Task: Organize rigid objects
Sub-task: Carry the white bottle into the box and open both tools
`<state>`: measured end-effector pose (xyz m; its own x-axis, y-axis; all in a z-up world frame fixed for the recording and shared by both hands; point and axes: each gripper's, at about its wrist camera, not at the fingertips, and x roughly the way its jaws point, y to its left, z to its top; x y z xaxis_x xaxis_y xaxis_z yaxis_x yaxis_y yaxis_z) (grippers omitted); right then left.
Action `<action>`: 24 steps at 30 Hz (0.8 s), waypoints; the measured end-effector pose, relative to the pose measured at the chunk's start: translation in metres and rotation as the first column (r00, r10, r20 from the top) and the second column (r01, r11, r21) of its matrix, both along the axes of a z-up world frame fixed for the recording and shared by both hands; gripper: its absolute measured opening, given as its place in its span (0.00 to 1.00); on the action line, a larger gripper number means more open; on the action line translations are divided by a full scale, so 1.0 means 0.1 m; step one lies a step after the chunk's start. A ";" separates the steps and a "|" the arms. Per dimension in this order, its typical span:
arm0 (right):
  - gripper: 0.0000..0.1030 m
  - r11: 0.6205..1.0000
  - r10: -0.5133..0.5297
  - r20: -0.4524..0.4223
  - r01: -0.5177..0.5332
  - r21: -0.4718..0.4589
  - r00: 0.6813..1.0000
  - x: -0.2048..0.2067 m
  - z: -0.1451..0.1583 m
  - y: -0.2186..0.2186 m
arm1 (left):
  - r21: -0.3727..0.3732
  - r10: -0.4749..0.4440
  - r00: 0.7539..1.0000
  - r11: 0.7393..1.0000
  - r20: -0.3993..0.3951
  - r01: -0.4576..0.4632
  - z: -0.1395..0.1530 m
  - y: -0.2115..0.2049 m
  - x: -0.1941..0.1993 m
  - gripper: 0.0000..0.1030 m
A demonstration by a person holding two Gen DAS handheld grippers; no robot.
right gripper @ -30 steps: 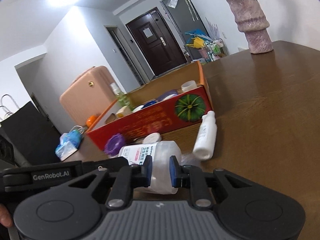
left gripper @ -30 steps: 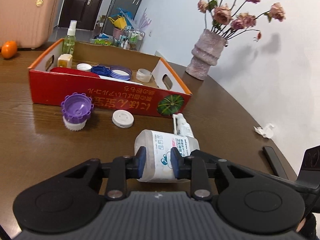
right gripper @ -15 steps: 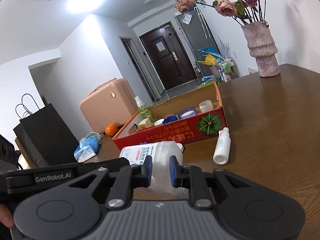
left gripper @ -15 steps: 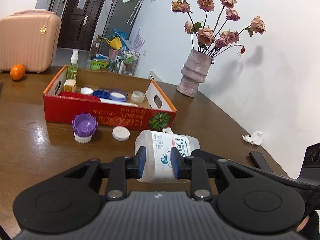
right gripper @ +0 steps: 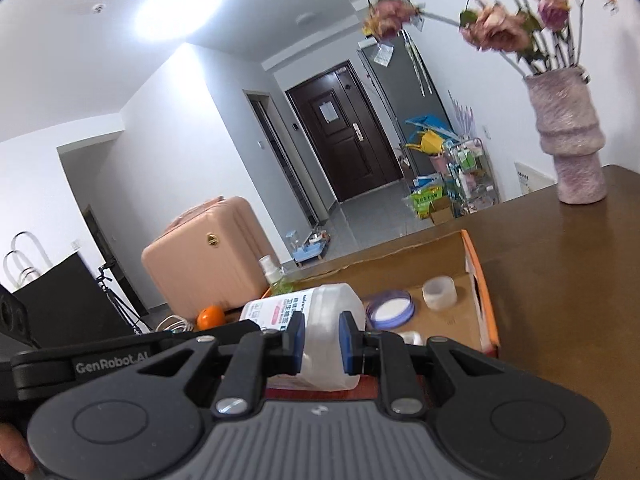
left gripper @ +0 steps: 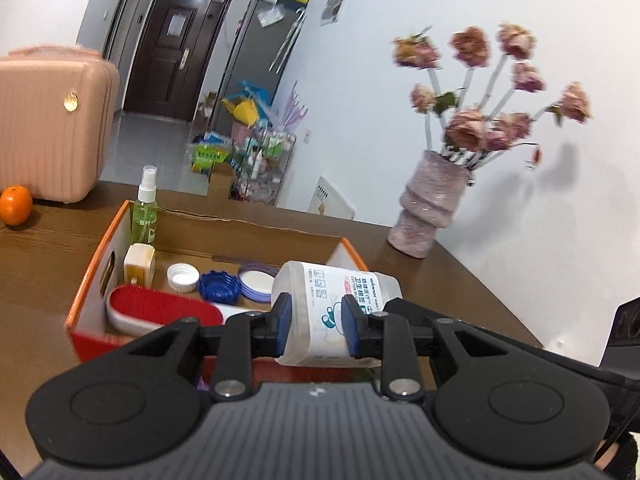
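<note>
Gripping the jar (left gripper: 332, 312) from both ends, the left gripper (left gripper: 314, 322) and the right gripper (right gripper: 322, 344) are each clamped on it, blue pads pressed against the clear plastic. The jar is held on its side, clear of the table (left gripper: 44, 288), at the lower centre of both frames, over the near wall of the box (left gripper: 96, 276).

Inside the box, the floor is seen to be crowded on the left of the left view: a red brush (left gripper: 160, 312) at the near left, a white cap (left gripper: 183, 278), a blue lid (left gripper: 220, 286) and a purple lid (left gripper: 256, 278) behind it, a green spray bottle (left gripper: 145, 216) standing in the far left corner. In the right view a small clear cup (right gripper: 440, 292) is seen near the right wall, with bare cardboard around it.

For the step to be done well, the two grips should be kept level with each other, since a twist between them would likely pop the smooth jar out. The near wall has to be fully cleared before anything is lowered. The bare patch toward the right side looks like the best landing spot, so the lids are not trapped. The jar should be set down on the floor of the box before either grip is let go, and the jaws eased apart together, as a round jar on its side can be expected to roll.
</note>
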<state>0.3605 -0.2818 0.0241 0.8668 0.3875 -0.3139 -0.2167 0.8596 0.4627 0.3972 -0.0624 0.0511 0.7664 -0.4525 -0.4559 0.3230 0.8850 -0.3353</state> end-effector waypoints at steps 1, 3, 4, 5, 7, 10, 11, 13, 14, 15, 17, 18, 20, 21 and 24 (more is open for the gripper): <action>0.17 1.000 0.002 -0.016 -0.002 0.012 1.000 0.13 -0.02 -0.01 | -0.011 0.007 1.000 1.000 -0.029 -0.008 -0.03 0.01 0.13 0.26; 0.17 1.000 0.003 -0.053 -0.002 0.030 0.999 0.41 -0.08 -0.03 | -0.027 0.009 0.996 1.000 -0.085 -0.011 -0.14 0.03 0.39 0.26; 0.17 0.999 0.003 -0.072 0.000 0.036 0.997 0.52 -0.12 -0.04 | -0.029 0.013 0.994 0.999 -0.105 -0.016 -0.19 0.03 0.48 0.26; 0.17 0.999 0.006 -0.095 -0.002 0.044 0.995 0.63 -0.17 -0.04 | -0.026 0.016 0.993 0.999 -0.118 -0.020 -0.24 0.03 0.55 0.26; 0.17 0.999 0.010 -0.143 -0.004 0.040 0.990 0.81 -0.28 -0.03 | -0.015 0.021 0.990 1.000 -0.141 -0.023 -0.34 0.02 0.67 0.26; 0.18 1.000 0.015 -0.207 -0.014 0.006 0.978 0.97 -0.43 0.03 | -0.008 0.031 0.979 0.999 -0.202 -0.034 -0.52 0.04 0.78 0.26; 0.18 1.000 0.017 -0.216 -0.018 -0.005 0.976 0.97 -0.47 0.05 | 0.000 0.029 0.977 1.000 -0.210 -0.030 -0.56 0.04 0.78 0.26; 0.19 0.999 0.023 -0.221 -0.031 -0.032 0.975 0.97 -0.52 0.09 | 0.003 0.031 0.974 0.999 -0.224 -0.032 -0.64 0.06 0.78 0.28; 0.20 0.999 0.027 -0.231 -0.036 -0.036 0.973 0.97 -0.55 0.11 | 0.002 0.033 0.971 0.999 -0.236 -0.034 -0.67 0.07 0.80 0.28; 0.20 0.999 0.027 -0.235 -0.036 -0.035 0.972 0.98 -0.56 0.12 | 0.000 0.034 0.970 0.999 -0.241 -0.035 -0.68 0.08 0.80 0.28; 0.20 0.998 0.019 -0.228 -0.031 -0.047 0.974 0.97 -0.55 0.14 | -0.011 0.046 0.971 0.999 -0.233 -0.050 -0.66 0.10 0.79 0.41; 0.20 0.999 0.010 -0.218 -0.021 -0.049 0.976 0.95 -0.54 0.13 | -0.011 0.057 0.974 0.998 -0.220 -0.061 -0.62 0.13 0.76 0.43; 0.20 0.996 -0.011 -0.184 -0.005 -0.085 0.983 0.87 -0.47 0.11 | 0.002 0.076 0.981 0.997 -0.179 -0.077 -0.53 0.17 0.69 0.47; 0.20 0.994 -0.020 -0.167 0.002 -0.107 0.986 0.83 -0.41 0.11 | 0.006 0.082 0.982 0.997 -0.168 -0.082 -0.49 0.20 0.66 0.48; 0.21 0.991 -0.029 -0.133 0.010 -0.136 0.991 0.70 -0.26 0.06 | 0.026 0.092 0.988 0.996 -0.126 -0.090 -0.34 0.29 0.51 0.59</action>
<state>0.4304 -0.2759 -0.0017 0.8203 0.3173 -0.4760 -0.1431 0.9194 0.3663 0.4485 -0.0337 0.0171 0.7396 -0.3729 -0.5604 0.1968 0.9160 -0.3497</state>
